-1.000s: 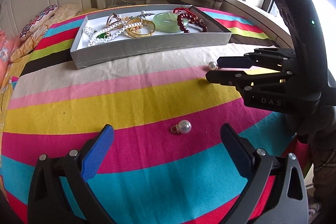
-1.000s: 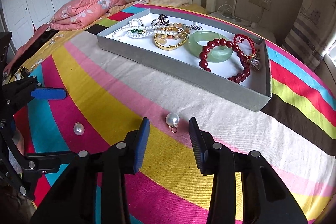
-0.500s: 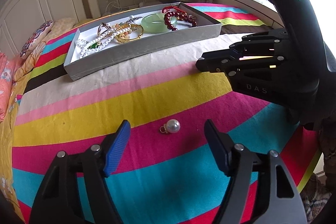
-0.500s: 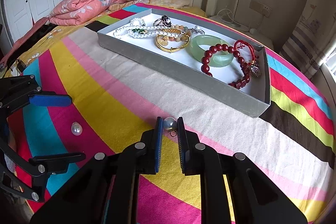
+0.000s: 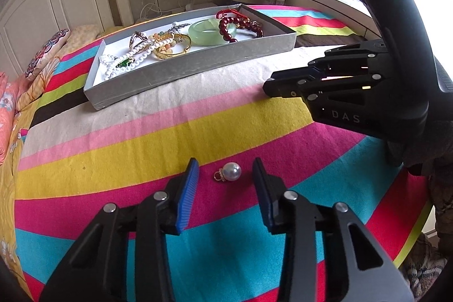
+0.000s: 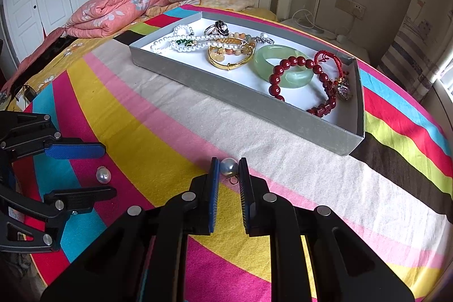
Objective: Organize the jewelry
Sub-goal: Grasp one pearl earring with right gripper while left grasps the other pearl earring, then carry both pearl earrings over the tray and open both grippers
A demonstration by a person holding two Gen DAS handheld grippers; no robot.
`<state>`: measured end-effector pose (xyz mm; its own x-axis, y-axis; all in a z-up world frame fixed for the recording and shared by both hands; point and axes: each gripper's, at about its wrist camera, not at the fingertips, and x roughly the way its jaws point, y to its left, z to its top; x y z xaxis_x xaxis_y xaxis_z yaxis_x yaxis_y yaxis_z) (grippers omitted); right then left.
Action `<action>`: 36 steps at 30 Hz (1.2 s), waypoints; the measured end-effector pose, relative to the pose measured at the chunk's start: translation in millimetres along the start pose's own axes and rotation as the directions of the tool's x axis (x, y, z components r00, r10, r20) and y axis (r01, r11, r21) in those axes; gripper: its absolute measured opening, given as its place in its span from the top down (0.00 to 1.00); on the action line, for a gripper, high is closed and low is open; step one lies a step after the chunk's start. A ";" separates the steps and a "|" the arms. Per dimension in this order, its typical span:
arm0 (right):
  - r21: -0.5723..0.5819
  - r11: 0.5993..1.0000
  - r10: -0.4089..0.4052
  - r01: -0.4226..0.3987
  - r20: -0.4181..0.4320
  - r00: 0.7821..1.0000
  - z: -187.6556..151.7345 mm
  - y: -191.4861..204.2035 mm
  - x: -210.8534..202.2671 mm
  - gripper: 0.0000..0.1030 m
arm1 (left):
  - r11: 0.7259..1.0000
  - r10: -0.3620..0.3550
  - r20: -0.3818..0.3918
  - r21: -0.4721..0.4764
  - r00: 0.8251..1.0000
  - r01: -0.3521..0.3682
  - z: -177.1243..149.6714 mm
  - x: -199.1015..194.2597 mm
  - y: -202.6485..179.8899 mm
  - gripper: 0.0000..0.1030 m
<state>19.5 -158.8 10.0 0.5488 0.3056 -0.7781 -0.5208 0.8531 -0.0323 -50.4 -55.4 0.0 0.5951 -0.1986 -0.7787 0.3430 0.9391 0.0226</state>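
A pearl pendant (image 5: pixel 230 171) with a small gold loop lies on the striped bedspread between the blue pads of my left gripper (image 5: pixel 225 177), which is open around it without touching. My right gripper (image 6: pixel 229 169) is shut on a second pearl pendant (image 6: pixel 229 166), its gold loop hanging below the pads. The right gripper also shows from the side in the left wrist view (image 5: pixel 271 88), and the left gripper in the right wrist view (image 6: pixel 87 169), with the first pearl (image 6: pixel 102 175) between its fingers. The grey jewelry tray (image 6: pixel 254 104) lies beyond.
The tray (image 5: pixel 184 70) holds a pearl necklace (image 6: pixel 181 43), a gold bangle (image 6: pixel 230 58), a green jade bangle (image 6: pixel 283 67), a dark red bead bracelet (image 6: pixel 300 67) and a ring (image 6: pixel 219 29). A folded pink quilt (image 6: pixel 113 13) and pillows lie by the headboard. The bed edge runs at the right.
My left gripper has moved forward and narrowed around the pearl on the magenta stripe. My right gripper has closed on the other pearl and holds it.
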 end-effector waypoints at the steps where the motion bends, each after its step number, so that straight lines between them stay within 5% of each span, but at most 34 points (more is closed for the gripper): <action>1: 0.000 1.000 0.000 0.000 0.000 1.000 0.0 0.1 0.0 0.86 | 1.000 0.000 0.002 0.000 1.000 0.000 -0.1 -0.2 0.3 0.71; 4: -0.001 1.000 -0.002 0.002 0.000 1.000 -0.2 0.2 -0.1 0.86 | 1.000 -0.002 0.008 0.000 1.000 0.002 -0.4 -0.9 0.4 0.82; 25: 0.008 1.000 0.003 -0.003 0.000 1.000 0.0 -1.9 -0.3 0.86 | 0.997 -0.029 0.033 -0.073 0.999 0.031 -2.8 -4.2 13.3 0.82; 36: 0.116 0.992 0.036 -0.041 0.044 0.998 -4.4 -16.2 -12.3 0.86 | 0.993 -0.058 0.081 -0.101 0.995 0.066 -0.5 -14.8 19.4 0.82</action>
<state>18.3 -178.2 17.3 0.5581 0.3547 -0.7502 -0.4632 0.8832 0.0730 -52.9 -34.1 11.7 0.6313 -0.2748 -0.7252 0.3063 0.9475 -0.0923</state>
